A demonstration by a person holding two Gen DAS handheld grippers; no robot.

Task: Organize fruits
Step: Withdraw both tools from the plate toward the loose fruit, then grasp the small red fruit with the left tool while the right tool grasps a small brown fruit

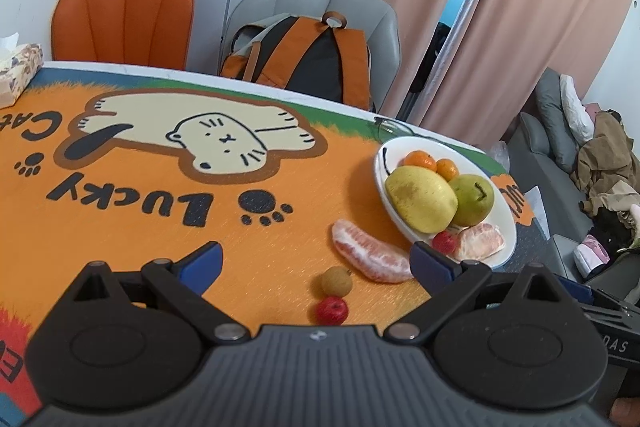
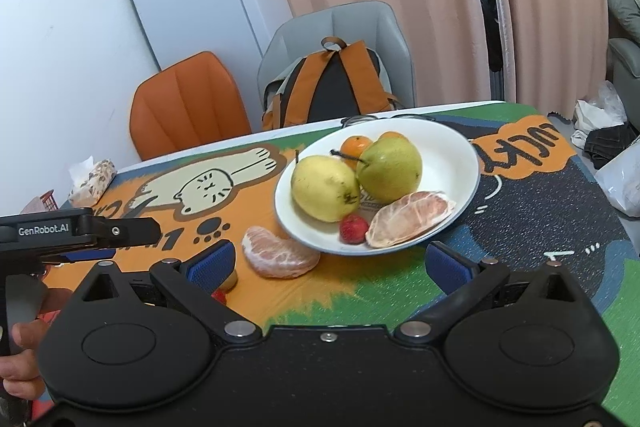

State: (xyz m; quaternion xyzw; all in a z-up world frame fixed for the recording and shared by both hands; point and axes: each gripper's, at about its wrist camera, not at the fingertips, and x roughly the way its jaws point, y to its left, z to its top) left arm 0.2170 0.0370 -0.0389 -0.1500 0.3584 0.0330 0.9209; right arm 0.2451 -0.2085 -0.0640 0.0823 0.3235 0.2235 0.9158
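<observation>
A white plate (image 1: pixel 507 227) (image 2: pixel 452 163) holds a yellow pear (image 1: pixel 420 198) (image 2: pixel 323 187), a green pear (image 1: pixel 472 201) (image 2: pixel 390 169), two tangerines (image 1: pixel 420 159) (image 2: pixel 355 145), a small red fruit (image 1: pixel 444 242) (image 2: pixel 353 229) and a peeled pomelo segment (image 1: pixel 482 241) (image 2: pixel 408 219). On the mat beside the plate lie another pomelo segment (image 1: pixel 370 257) (image 2: pixel 278 255), a brown longan (image 1: pixel 337 281) and a small red fruit (image 1: pixel 332 311). My left gripper (image 1: pixel 316 261) is open and empty, hovering over the loose fruits. My right gripper (image 2: pixel 330 259) is open and empty in front of the plate.
The table carries an orange cat-print mat (image 1: pixel 160 187) (image 2: pixel 520 235). A tissue box (image 1: pixel 16 67) (image 2: pixel 90 179) sits at the far left. An orange chair (image 1: pixel 124 11) and a grey chair with a backpack (image 1: pixel 312 59) stand behind. Glasses (image 1: pixel 390 125) lie behind the plate.
</observation>
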